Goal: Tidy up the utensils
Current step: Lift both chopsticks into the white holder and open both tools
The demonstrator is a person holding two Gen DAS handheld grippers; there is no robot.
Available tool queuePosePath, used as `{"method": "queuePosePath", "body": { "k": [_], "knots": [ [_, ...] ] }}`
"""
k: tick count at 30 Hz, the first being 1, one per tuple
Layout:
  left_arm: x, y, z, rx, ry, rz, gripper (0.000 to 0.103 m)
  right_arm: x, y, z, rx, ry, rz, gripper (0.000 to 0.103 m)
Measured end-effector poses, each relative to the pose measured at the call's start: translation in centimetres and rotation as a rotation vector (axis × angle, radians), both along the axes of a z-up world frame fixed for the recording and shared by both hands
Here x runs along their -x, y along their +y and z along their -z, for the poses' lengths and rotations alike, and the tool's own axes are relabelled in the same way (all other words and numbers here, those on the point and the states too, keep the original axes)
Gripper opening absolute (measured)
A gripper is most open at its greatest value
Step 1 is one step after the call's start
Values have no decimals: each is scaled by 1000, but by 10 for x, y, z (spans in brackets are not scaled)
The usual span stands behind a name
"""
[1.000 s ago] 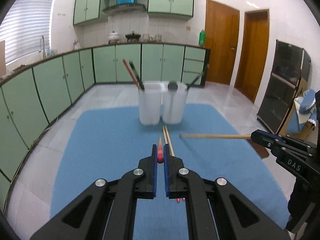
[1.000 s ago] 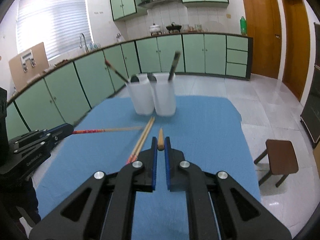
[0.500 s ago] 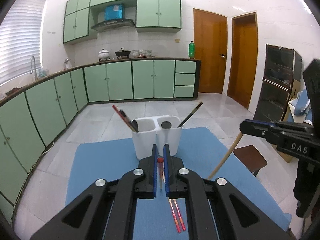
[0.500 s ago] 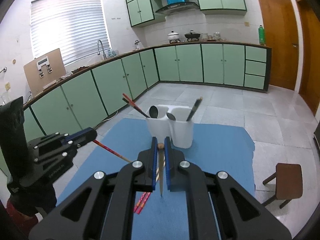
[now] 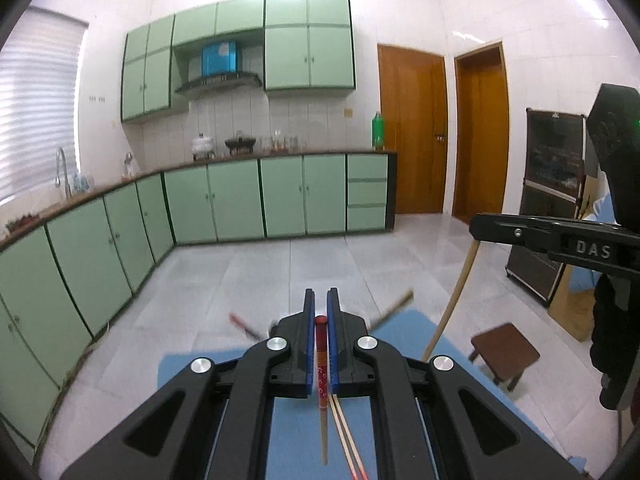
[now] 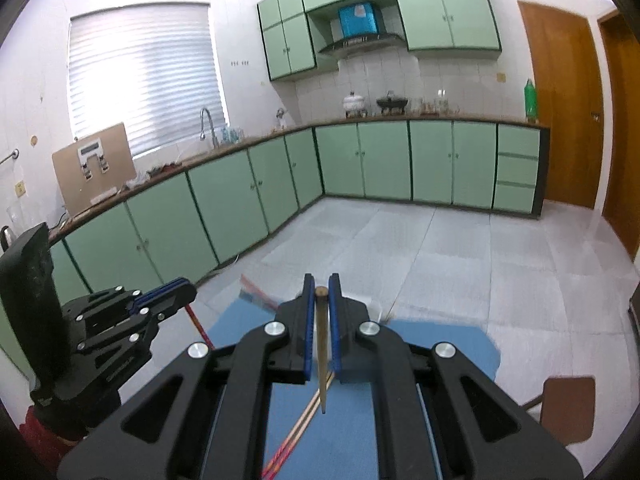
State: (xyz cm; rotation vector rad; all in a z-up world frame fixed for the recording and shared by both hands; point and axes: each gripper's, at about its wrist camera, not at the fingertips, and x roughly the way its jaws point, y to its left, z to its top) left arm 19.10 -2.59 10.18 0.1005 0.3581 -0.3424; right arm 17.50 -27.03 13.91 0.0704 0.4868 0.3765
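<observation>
My left gripper (image 5: pixel 320 300) is shut on the red top of a chopstick (image 5: pixel 322 396), which hangs point down over the blue mat (image 5: pixel 176 372). The right gripper (image 6: pixel 321 286) is shut on a plain wooden chopstick (image 6: pixel 321 360) that also hangs down. Each gripper shows in the other's view: the right gripper (image 5: pixel 478 227) with its wooden stick (image 5: pixel 456 300), the left gripper (image 6: pixel 188 292) with its red stick (image 6: pixel 198 324). A pair of chopsticks (image 5: pixel 346 436) lies on the mat below. The utensil holder is hidden behind the jaws; only blurred utensil tips (image 5: pixel 394 306) stick out.
A brown stool (image 5: pixel 504 348) stands on the tiled floor right of the mat. Green cabinets (image 6: pixel 400 164) run along the far wall and the left. A dark cabinet (image 5: pixel 556 200) and two wooden doors (image 5: pixel 412 132) are at the right.
Both grippers have risen high above the mat with their chopsticks. The sticks swung from lying level to hanging down. The white holder has dropped out of sight behind the jaws.
</observation>
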Motion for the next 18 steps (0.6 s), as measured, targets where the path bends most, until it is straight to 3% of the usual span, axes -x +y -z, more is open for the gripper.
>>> {"method": "queuePosePath", "body": {
  "k": [6, 11, 18],
  "knots": [
    [-32, -7, -42, 45, -58, 14, 6, -38, -5, -35, 0, -64, 35, 6],
    [-66, -14, -63, 60, -95, 0, 6, -72, -5, -42, 17, -78, 65, 6],
    [-116, -26, -51, 40, -113, -45, 6, -117, -1, -19, 35, -49, 87, 6]
  ]
}}
